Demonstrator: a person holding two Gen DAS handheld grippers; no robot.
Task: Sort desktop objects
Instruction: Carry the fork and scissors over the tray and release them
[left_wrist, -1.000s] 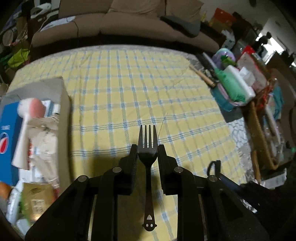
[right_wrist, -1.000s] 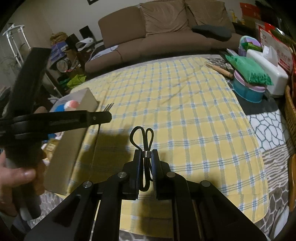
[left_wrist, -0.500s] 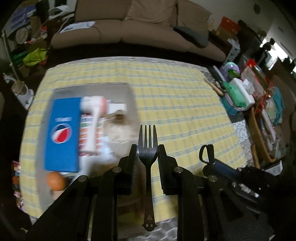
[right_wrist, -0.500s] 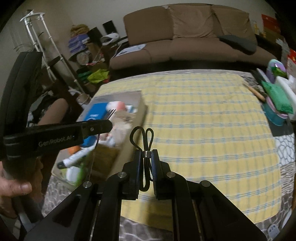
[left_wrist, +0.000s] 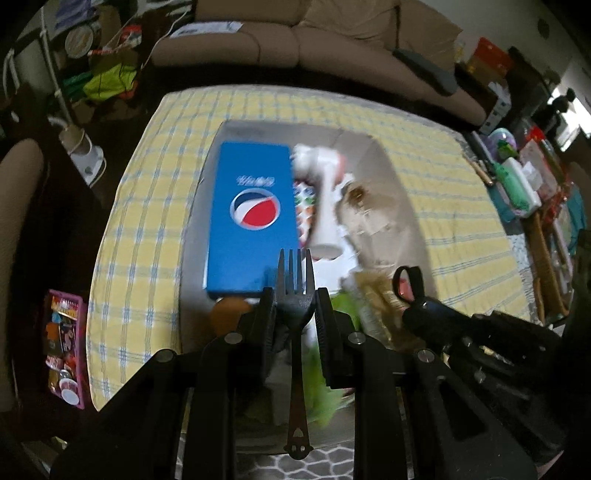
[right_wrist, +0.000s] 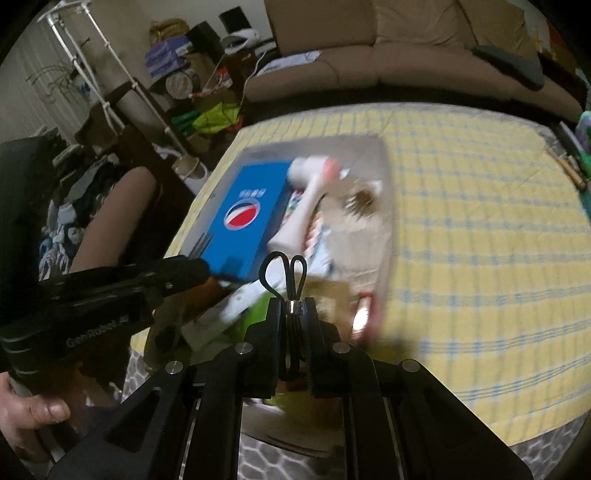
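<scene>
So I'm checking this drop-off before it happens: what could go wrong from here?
The box is already crowded, so the fork held in the left gripper might land across the blue carton and slide. The two grippers hang close together, so the right gripper, shut on the black hair tie, could bump the left.
</scene>
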